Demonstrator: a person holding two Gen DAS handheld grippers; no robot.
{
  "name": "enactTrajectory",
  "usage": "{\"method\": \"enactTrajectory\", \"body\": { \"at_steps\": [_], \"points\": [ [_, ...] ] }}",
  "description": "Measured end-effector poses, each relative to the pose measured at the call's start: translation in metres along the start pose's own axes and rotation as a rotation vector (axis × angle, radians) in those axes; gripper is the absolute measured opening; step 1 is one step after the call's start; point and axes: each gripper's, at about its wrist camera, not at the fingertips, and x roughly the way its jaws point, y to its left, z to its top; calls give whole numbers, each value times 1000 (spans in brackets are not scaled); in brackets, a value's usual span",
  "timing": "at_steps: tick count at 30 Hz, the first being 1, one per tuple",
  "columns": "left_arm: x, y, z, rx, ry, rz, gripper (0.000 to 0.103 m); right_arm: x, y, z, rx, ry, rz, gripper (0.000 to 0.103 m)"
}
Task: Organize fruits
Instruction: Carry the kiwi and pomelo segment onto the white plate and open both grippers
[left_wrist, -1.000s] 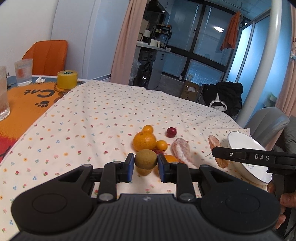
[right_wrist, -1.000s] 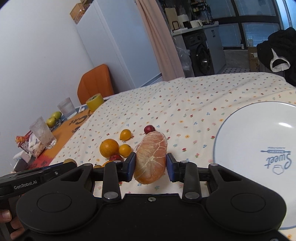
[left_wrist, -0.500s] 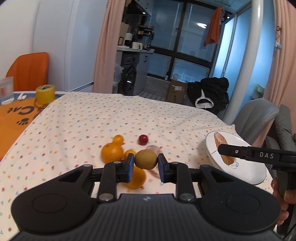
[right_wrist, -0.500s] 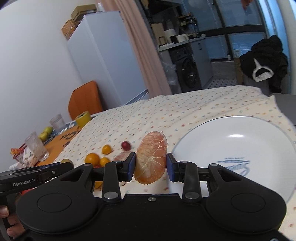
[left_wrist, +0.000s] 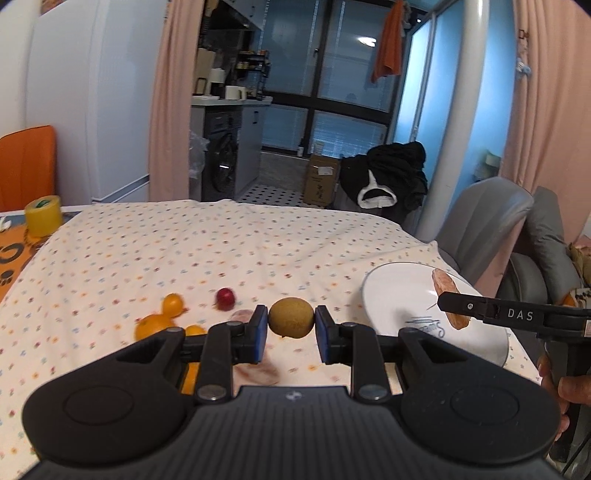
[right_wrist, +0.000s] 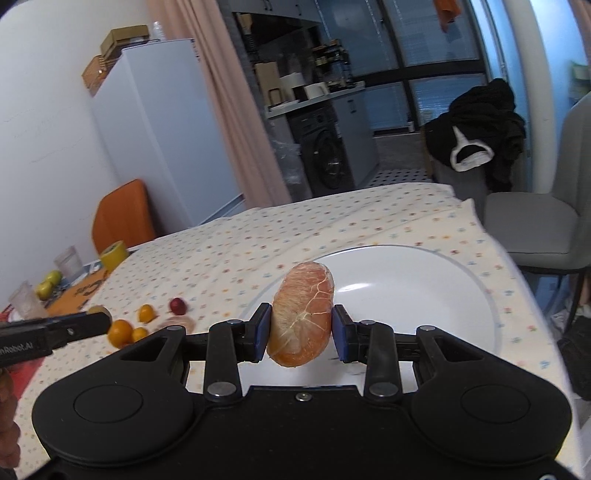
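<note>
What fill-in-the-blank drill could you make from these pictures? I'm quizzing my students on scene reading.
1. The left tongs are shut on a ____.
2. The right tongs hold a peeled pomelo segment above the white ____.
3. On the cloth, the small red fruit lies beside several ____ ones.
4. The plate has ____ fruit lying on it yet.

Missing words: kiwi; plate; orange; no

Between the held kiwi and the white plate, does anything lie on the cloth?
No. In the left wrist view the floral cloth between the kiwi and the plate is bare.
</note>
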Motion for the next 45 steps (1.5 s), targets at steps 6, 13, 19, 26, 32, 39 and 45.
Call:
{"method": "enactTrajectory", "body": {
  "at_steps": [6, 13, 19, 26, 32, 39, 45],
  "points": [
    [14, -18, 6, 35, 13, -24, 26, -2, -20, 0, -9, -6, -67, 33],
    [32, -37, 10, 69, 32, -57, 26, 2, -33, -3, -20, 1, -129, 33],
    [46, -49, 7, 93, 60, -84, 26, 7, -42, -9, -28, 26, -158, 33],
    [65, -61, 2, 100, 106, -119, 26, 15, -43, -12, -67, 47, -210, 34],
    [77, -68, 1, 105, 123, -133, 26, 16, -47, -11, -68, 46, -212, 36],
    [86, -76, -1, 122, 142, -147, 26, 7, -49, -11, -47, 25, -197, 39],
    [89, -83, -6, 138, 155, -159, 26, 2, -50, -14, -34, 24, -185, 39]
  ]
}}
